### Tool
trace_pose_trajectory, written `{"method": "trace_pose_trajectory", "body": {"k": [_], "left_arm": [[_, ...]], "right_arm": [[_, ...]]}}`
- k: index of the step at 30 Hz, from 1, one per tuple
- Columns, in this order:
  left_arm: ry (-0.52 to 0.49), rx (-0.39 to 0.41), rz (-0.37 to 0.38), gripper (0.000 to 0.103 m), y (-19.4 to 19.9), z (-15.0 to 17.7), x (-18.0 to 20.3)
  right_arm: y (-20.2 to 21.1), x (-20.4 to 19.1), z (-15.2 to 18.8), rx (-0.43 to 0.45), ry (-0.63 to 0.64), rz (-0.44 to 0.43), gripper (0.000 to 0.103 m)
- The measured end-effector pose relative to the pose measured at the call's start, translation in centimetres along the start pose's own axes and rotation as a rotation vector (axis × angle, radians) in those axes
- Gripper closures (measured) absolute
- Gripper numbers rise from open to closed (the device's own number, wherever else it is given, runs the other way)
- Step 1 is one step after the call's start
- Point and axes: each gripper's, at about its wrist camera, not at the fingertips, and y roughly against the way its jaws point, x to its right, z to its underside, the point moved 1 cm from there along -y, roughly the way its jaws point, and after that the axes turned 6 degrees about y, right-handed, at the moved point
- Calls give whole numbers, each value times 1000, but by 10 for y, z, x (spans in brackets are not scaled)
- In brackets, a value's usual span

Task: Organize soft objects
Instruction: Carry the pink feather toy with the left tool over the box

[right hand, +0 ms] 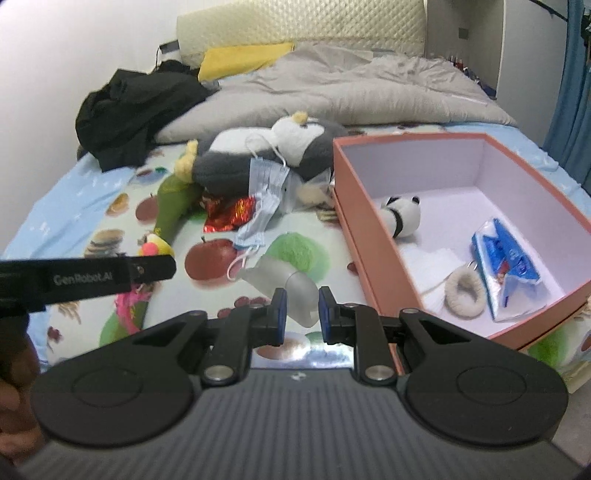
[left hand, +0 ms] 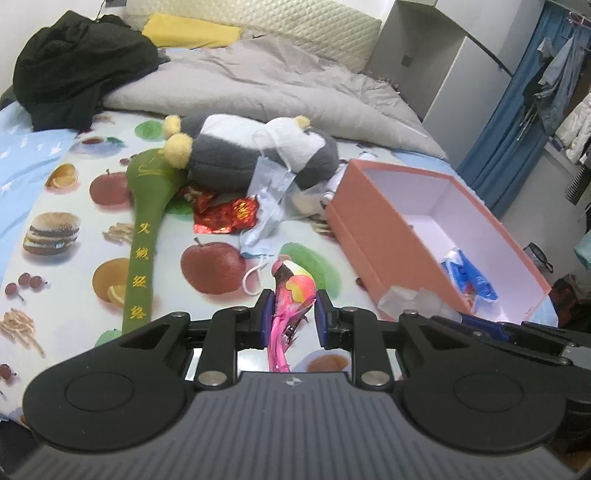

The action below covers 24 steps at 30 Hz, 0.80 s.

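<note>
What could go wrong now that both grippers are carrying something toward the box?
1. The left gripper pinches the feathered toy bird only at its body, so it might slip out.
2. The right gripper holds a soft translucent piece that could squeeze free.
3. Both heading for the orange box, they could collide.

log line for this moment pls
left gripper: shut on toy bird | right gripper: shut on translucent pouch | box: open, partly filled

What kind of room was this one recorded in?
Most likely a bedroom: a bed with a fruit-print sheet, a rumpled grey duvet against a quilted headboard, and clothes hanging to one side.
</note>
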Motion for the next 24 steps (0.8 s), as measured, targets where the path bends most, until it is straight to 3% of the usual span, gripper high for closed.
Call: {"method": "trace_pose_trajectory", "body": {"k": [12, 24], "left_arm": [[-55, 17, 97, 75, 16, -15, 66], [-142, -34, 170, 75, -8, -19, 138]], "right_arm": [[41, 42, -9, 39, -69, 29, 81], [66, 109, -5, 38, -160, 116, 81]]}}
